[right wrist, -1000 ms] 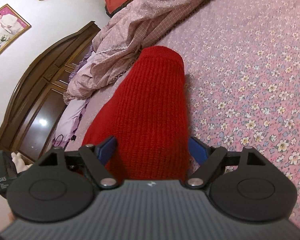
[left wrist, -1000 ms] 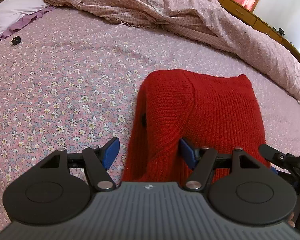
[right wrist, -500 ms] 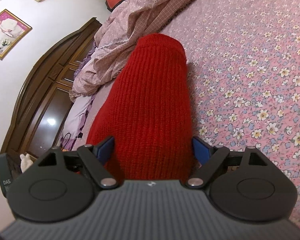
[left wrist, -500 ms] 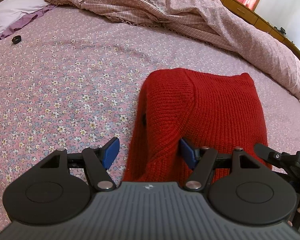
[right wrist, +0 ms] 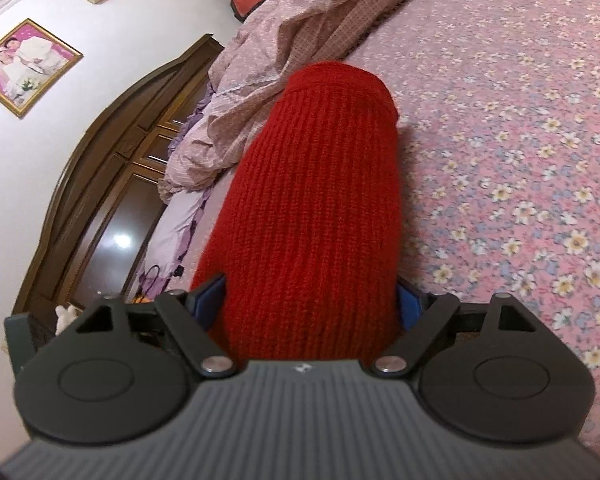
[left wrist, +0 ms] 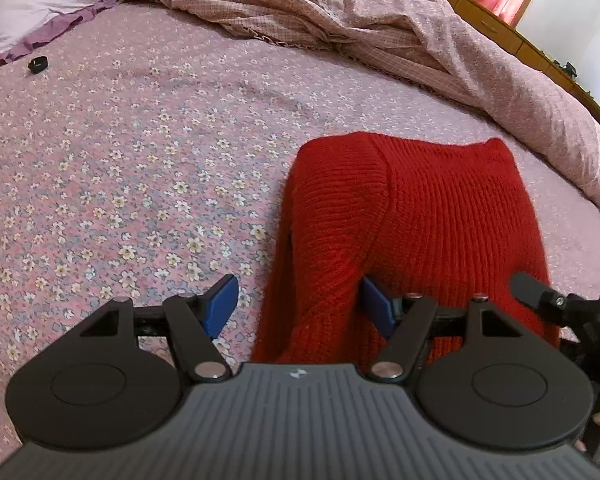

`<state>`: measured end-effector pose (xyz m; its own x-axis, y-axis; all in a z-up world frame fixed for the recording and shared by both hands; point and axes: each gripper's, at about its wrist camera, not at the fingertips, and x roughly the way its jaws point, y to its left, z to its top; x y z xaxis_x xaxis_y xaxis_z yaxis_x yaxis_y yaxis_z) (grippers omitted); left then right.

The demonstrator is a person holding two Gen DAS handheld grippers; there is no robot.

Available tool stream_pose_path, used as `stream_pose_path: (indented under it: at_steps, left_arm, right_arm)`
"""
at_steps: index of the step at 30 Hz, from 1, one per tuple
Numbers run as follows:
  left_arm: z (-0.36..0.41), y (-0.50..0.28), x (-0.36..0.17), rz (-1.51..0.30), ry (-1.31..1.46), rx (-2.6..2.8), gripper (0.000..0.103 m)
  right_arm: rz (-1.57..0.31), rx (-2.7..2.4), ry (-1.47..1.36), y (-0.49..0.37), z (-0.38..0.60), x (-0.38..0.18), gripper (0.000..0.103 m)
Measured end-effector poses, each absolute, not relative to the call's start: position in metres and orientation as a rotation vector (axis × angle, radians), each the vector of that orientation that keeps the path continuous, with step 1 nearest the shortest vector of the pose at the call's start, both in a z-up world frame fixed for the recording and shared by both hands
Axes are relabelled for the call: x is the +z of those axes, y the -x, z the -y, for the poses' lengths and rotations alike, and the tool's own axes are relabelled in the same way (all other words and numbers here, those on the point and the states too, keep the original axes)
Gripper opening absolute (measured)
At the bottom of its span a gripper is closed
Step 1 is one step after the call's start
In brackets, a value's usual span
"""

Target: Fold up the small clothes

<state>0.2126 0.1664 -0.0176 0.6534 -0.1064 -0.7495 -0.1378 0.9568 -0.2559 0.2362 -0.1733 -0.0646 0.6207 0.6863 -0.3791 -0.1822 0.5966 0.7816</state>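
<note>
A red ribbed knit sweater [left wrist: 440, 220] is lying folded into a narrow bundle on the bed. Its near end is rising off the bedsheet, sagging in creases.

The left black two-finger claw [left wrist: 300, 304] is held low and level, its blue-padded fingers [left wrist: 220, 304] spread wide apart. The right black two-finger claw [right wrist: 310, 308] is tilted to one side, its blue fingertips [right wrist: 209, 304] also spread wide, one at each side of its view.
</note>
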Motion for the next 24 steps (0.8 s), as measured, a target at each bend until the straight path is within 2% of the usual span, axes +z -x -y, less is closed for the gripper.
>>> stream_pose_path:
  at_steps: [5,8,15,24]
  left_arm:
    - [-0.171,-0.211,-0.02,-0.854,0.332,0.008,0.074]
    - [-0.172,-0.207,-0.017,-0.842,0.352,0.0,0.074]
    - [-0.148,-0.195,-0.004,-0.834,0.354,-0.074,0.073]
    - [-0.075,-0.168,0.003,-0.876,0.273,-0.214,0.073]
  right_arm:
    - [-0.695,0.593,-0.792,-0.232,0.171,-0.044,0.059]
    - [-0.677,0.614,-0.815,-0.227,0.17,-0.027,0.055]
    - [-0.654,0.616,-0.89,-0.206,0.187,-0.005,0.051]
    - [-0.666,0.544,-0.943,-0.165,0.249,0.002,0.051]
